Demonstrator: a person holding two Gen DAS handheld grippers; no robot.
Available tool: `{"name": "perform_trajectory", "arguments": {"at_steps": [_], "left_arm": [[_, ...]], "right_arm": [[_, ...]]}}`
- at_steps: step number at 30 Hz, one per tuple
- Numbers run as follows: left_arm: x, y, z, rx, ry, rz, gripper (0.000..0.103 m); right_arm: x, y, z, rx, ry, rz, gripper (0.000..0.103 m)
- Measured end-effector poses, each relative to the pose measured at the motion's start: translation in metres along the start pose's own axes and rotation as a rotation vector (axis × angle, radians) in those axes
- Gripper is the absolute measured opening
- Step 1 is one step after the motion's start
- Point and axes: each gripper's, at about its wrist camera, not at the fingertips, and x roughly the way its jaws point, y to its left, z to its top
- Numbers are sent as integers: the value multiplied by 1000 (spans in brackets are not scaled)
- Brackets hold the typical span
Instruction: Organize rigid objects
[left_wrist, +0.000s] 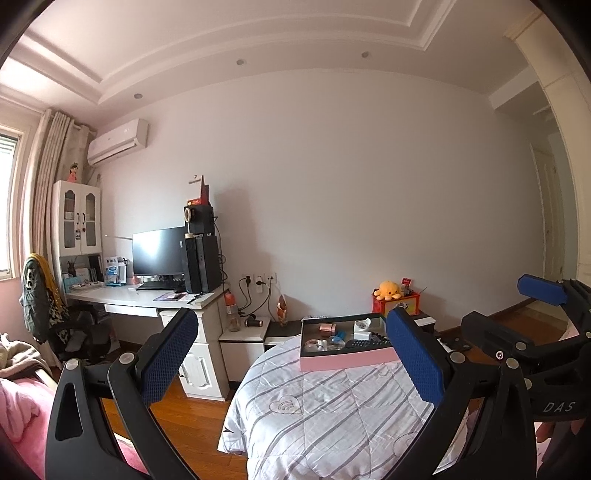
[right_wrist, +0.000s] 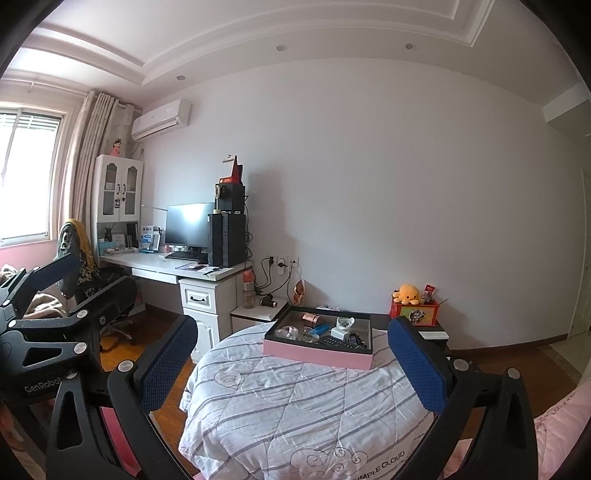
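Pink-sided tray (left_wrist: 347, 360) at the far end of the striped quilt (left_wrist: 325, 410), loaded with small stuff: copper tube (right_wrist: 312, 318), white adapter (right_wrist: 342, 335), dark calculator (right_wrist: 338, 341), rest too small to tell. Left gripper (left_wrist: 291, 356) and right gripper (right_wrist: 293, 363) both raised above the near end, fingers spread wide, holding nothing. Yellow plush (right_wrist: 406, 293) on a red box (right_wrist: 417, 315) past the tray.

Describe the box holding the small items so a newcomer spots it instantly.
Start at the white quilt with grey stripes covering the bed. At its far end lies the shallow pink-sided rectangular tray box, dark inside, filled with small objects. Unlike the red box behind, it is open and flat.
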Motion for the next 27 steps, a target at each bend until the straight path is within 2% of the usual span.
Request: {"name": "perform_trajectory", "arguments": {"at_steps": [27], "left_arm": [[0,4,-8,-10,11,16,103]], "right_arm": [[-1,8,1,-23,14,-25,103]]}}
